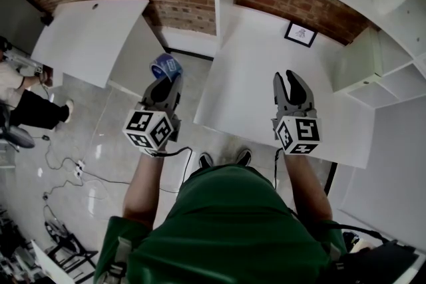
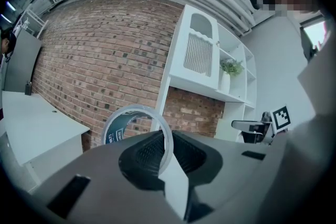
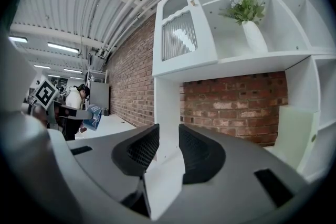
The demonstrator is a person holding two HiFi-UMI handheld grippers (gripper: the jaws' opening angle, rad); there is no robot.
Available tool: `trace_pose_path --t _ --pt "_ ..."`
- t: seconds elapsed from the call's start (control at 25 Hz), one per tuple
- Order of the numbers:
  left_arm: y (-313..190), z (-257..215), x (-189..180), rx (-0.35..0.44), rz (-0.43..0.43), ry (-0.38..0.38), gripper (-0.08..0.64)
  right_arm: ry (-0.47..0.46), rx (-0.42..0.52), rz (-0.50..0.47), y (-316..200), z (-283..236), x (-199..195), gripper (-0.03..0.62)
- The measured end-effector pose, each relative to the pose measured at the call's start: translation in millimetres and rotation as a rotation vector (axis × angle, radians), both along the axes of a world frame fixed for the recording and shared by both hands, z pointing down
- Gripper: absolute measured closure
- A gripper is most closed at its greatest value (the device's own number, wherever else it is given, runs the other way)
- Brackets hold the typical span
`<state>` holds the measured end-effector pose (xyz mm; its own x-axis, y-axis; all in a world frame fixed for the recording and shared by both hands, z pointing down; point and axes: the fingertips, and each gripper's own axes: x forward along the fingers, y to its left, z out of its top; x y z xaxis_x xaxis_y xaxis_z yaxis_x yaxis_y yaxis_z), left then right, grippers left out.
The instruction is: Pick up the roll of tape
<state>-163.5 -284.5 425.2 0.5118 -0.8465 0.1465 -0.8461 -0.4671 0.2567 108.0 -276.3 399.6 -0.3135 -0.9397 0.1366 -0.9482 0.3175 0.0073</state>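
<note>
The roll of tape [image 1: 166, 68] is a blue ring with a clear rim, held in the air over the floor, off the desk's left edge. My left gripper [image 1: 165, 81] is shut on its wall, and in the left gripper view the tape roll [image 2: 122, 126] stands upright between the pads, with that gripper [image 2: 164, 153] pinching its right side. My right gripper [image 1: 287, 79] hovers over the white desk [image 1: 253, 63] with its jaws open and nothing between them. The right gripper view shows the same bare gap of the right gripper [image 3: 168, 150], and the tape roll [image 3: 95, 116] far off at the left.
A small framed picture [image 1: 301, 34] lies at the back of the desk. White shelving [image 1: 386, 63] with a potted plant [image 3: 247, 8] stands at the right. A second white table [image 1: 86, 36] is at the left, with a person [image 1: 26, 106] beside it and cables [image 1: 80, 173] on the floor.
</note>
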Motion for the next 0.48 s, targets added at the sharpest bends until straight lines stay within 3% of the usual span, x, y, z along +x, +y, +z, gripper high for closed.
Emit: trace_pose_path --t 0.48 --pt "3.3 -1.3 -0.5 -0.002 -0.023 0.015 0.499 -0.002 0.016 0.007 6.3 -3.8 5.4 0.461"
